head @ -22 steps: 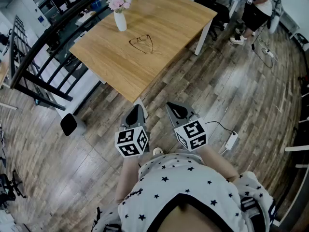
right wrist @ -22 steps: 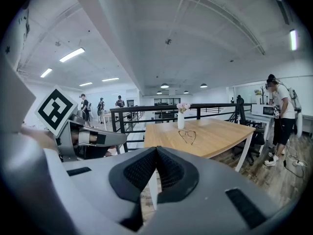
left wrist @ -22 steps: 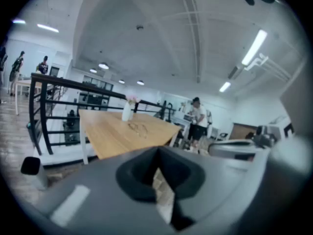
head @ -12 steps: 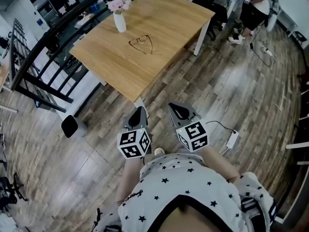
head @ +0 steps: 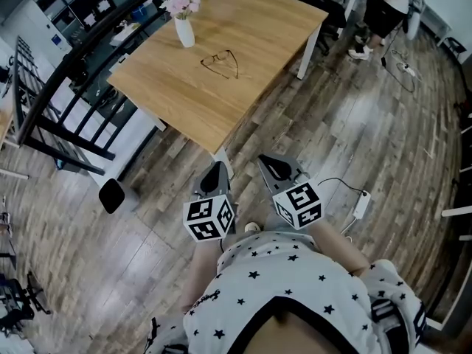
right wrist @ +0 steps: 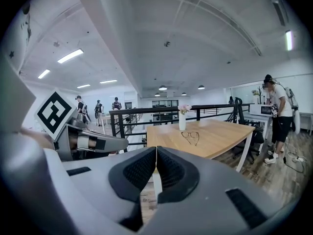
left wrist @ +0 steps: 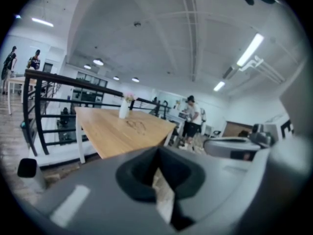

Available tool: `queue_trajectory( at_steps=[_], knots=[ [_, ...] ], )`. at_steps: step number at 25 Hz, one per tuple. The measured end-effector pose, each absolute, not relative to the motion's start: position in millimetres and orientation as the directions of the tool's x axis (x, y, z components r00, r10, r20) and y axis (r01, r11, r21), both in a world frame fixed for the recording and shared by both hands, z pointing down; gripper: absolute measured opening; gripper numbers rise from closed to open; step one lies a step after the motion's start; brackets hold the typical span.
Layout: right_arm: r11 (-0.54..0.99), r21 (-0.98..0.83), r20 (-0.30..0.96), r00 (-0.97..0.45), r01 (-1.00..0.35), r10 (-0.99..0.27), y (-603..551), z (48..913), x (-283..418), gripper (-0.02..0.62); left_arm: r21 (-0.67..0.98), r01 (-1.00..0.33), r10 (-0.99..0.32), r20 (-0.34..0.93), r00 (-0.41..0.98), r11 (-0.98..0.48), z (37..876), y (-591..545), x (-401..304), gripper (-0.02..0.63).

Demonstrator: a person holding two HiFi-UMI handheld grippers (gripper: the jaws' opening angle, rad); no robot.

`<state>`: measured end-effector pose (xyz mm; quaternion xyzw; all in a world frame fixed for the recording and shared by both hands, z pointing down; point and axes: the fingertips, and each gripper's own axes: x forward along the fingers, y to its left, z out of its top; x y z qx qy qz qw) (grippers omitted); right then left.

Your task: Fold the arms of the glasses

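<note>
The glasses lie with arms unfolded on the wooden table, near a white vase of pink flowers. The right gripper view shows the glasses small and far ahead, and they are faint in the left gripper view. My left gripper and right gripper hang side by side over the floor, short of the table's near corner. Both are shut and hold nothing. Seen from its own camera, the left gripper has its jaws together, and so does the right gripper.
A black railing runs along the table's left side. A small black bin stands on the wood floor at the left. A white power strip with its cable lies at the right. A person stands beyond the table's far right.
Both grippers stay shut and side by side. The view has shifted a little, so the table and glasses sit slightly further right in the frame.
</note>
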<state>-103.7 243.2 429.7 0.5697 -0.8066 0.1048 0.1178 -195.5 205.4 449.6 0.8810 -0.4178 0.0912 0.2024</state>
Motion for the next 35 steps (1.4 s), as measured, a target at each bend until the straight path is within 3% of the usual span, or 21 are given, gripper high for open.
queue_trajectory(
  at_steps=[13,35],
  knots=[
    [0.395,-0.014,0.291,-0.381,-0.919,-0.877,181.2,427.3,-97.2,0.017,0.303,-0.795,-0.725,0.329,0.605,-0.525,455.4,146.8,-183.8,0.008],
    [0.502,0.006,0.293,-0.479,-0.865,-0.828,9.5,413.7,-6.7,0.017,0.333,-0.839,-0.783,0.325,0.530,-0.430,446.5,-7.2,-99.7,0.008]
  ],
)
